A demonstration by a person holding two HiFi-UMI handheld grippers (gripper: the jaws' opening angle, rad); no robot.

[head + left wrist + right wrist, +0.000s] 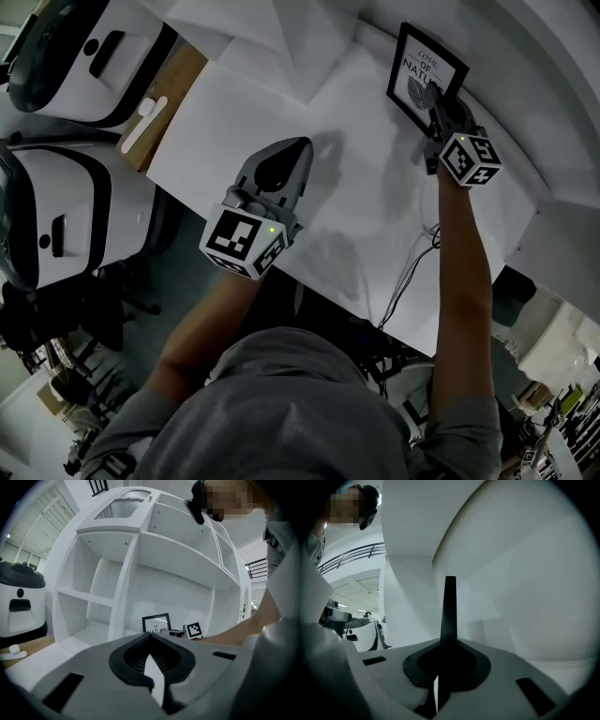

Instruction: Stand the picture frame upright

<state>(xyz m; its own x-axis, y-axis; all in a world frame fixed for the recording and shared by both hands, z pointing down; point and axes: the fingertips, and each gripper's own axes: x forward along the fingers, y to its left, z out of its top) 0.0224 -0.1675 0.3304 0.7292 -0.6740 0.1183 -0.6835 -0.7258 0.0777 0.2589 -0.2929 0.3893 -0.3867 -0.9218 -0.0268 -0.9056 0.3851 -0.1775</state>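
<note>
**Right gripper clamped on the frame's edge**

The picture frame (427, 70) stands at 1 o'clock in the head view on the white shelf (356, 187). The right gripper (439, 105) pinches its edge from 6 o'clock. The left gripper (281, 164), jaws together on nothing, hovers well apart at the frame's 8 o'clock.

The print in your picture frame (427, 67) carries the only words you can read. In the head view it says "LOVE OF NATU", and the last letters are hidden behind your right gripper (434, 101). In the left gripper view the same picture frame (156, 622) shows "OF" above a partly covered "NATURE". The right cube (472, 159) and the left cube (244, 242), on your left gripper (294, 146), bear black-and-white square markers, with no letters or numbers.
</note>
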